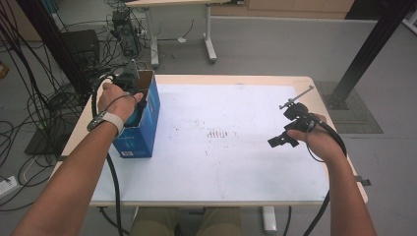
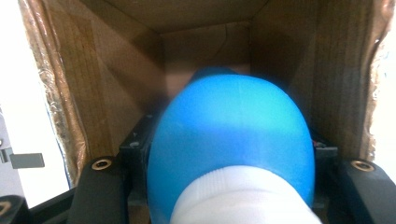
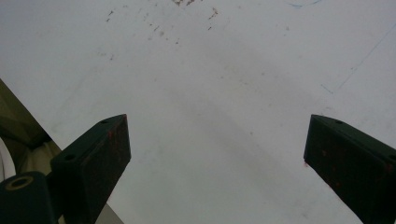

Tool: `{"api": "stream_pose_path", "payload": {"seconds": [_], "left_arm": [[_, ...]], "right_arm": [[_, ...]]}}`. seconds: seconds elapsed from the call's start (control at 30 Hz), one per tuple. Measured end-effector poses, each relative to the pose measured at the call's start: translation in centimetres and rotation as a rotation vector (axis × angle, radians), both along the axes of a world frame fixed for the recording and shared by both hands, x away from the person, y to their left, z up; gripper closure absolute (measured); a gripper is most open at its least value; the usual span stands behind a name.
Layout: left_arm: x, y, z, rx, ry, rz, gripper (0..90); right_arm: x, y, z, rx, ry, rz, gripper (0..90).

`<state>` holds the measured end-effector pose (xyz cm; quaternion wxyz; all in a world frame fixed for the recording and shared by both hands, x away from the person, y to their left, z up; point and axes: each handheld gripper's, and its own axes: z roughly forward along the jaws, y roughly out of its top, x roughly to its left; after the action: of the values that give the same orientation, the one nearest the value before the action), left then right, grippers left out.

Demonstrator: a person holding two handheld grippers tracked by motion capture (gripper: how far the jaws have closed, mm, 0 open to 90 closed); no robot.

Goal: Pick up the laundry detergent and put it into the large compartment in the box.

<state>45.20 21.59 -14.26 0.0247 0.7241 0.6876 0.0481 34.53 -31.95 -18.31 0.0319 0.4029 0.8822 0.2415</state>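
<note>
Our left gripper reaches down into the open top of the box, and its jaws are clamped on a blue bottle. In the left gripper view the bottle sits between the two black jaws, its white ribbed cap nearest the camera and its rounded blue body pointing deeper into the box. Bare brown cardboard walls surround it on all sides. We see no label or print on the bottle from here; its surface is plain, smooth blue.

The box is blue outside and stands upright at the left edge of the table. There is a pale patch of print low on its near face, too small for us to read.

Our right gripper hangs over the right side of the table, well apart from the box, with its jaws spread wide and nothing between them. In the right gripper view they frame bare white tabletop with a few brownish specks. Reddish smudges mark the jaw tips.

A white wristband sits on our left wrist.
</note>
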Motion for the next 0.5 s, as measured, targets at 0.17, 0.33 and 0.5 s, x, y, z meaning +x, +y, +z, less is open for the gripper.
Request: {"api": "stream_pose_path", "payload": {"seconds": [0.17, 0.33, 0.5], "left_arm": [[0.06, -0.02, 0.0, 0.001, 0.002, 0.0, 38.0], [0.13, -0.08, -0.01, 0.004, 0.004, -0.005, 38.0], [0.12, -0.02, -0.02, 0.003, 0.004, -0.005, 38.0]], "right_arm": [[0.02, 0.04, -0.01, -0.002, 0.001, 0.001, 7.0], [-0.01, 0.0, -0.01, -0.001, 0.001, -0.001, 7.0], [-0.04, -0.05, -0.1, 0.0, -0.001, 0.001, 7.0]]}}
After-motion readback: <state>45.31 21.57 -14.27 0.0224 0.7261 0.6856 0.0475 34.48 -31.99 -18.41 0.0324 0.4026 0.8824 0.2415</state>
